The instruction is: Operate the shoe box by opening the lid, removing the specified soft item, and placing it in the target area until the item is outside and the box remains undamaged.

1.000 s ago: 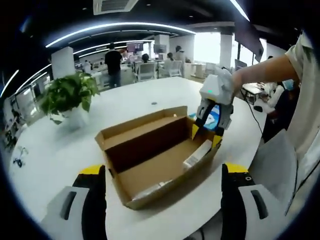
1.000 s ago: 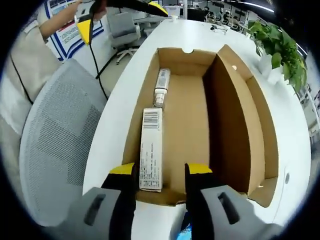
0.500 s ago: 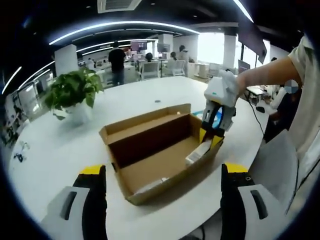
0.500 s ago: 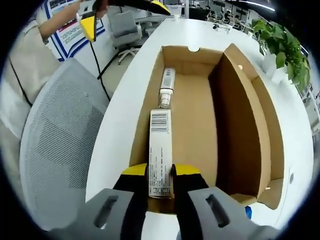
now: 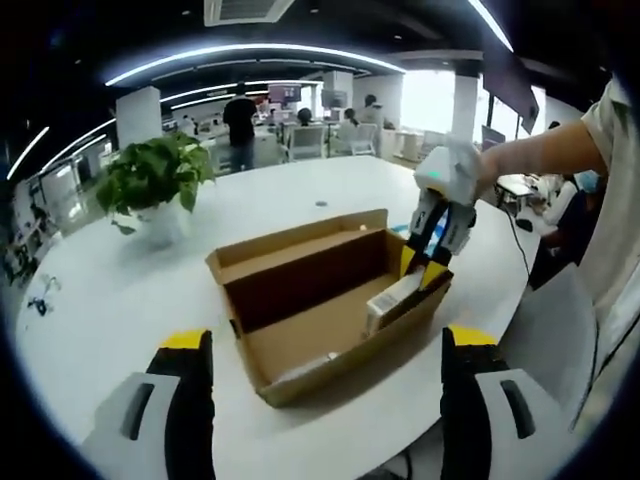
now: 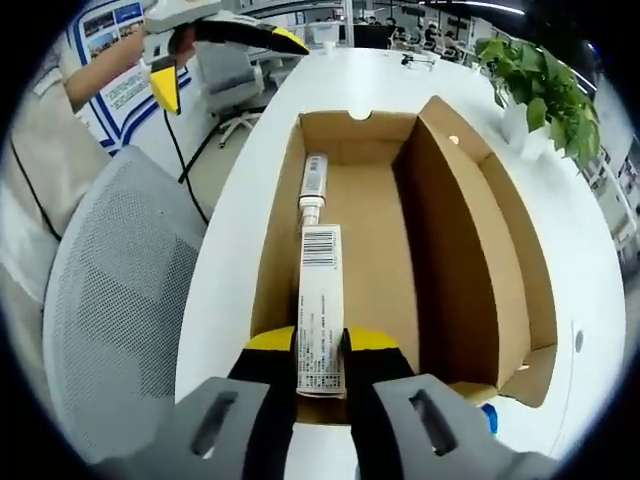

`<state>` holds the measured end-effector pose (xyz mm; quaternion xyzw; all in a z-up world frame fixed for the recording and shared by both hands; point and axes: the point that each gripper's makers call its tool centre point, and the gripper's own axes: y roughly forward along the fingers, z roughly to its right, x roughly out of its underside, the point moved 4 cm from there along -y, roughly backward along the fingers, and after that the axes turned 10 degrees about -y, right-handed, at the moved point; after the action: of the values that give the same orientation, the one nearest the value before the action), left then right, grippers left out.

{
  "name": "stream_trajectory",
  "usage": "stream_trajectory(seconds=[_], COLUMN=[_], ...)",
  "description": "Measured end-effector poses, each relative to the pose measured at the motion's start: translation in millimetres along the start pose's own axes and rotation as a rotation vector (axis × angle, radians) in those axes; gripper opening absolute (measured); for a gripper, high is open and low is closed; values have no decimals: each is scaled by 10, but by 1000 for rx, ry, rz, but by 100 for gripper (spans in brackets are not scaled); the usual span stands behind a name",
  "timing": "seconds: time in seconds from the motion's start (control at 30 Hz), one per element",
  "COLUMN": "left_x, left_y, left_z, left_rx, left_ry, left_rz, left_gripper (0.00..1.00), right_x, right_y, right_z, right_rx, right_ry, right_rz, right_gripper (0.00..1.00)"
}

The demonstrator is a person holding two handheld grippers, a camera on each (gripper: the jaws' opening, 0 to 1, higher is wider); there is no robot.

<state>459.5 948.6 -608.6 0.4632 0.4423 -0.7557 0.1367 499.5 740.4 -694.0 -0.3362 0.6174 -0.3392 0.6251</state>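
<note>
Right tongs [image 6: 320, 345] clamped on white carton [image 6: 320, 305], left tongs [image 5: 325, 345] wide apart

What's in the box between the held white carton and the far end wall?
In the right gripper view, a white tube lies along the left wall, between the white carton in the right tool and the shoe box end.

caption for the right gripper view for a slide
Right tool shut on a white carton inside the open shoe box.
</note>
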Motion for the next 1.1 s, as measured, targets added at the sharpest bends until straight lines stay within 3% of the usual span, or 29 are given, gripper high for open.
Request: stream_trajectory(seconds=[0.57, 1.1], left_x=[11, -15], left_y=[77, 124], left_z=[-5, 5], left_rx=[5, 15], left_ry=[9, 14], left_rz=[-21, -28], left_gripper=[96, 98], right_x=[-207, -276], right_y=[-388, -1137], right_z=[58, 226], right_rx=[49, 112], right_ry=[17, -27], right_rz=[80, 120], right_gripper=[14, 14])
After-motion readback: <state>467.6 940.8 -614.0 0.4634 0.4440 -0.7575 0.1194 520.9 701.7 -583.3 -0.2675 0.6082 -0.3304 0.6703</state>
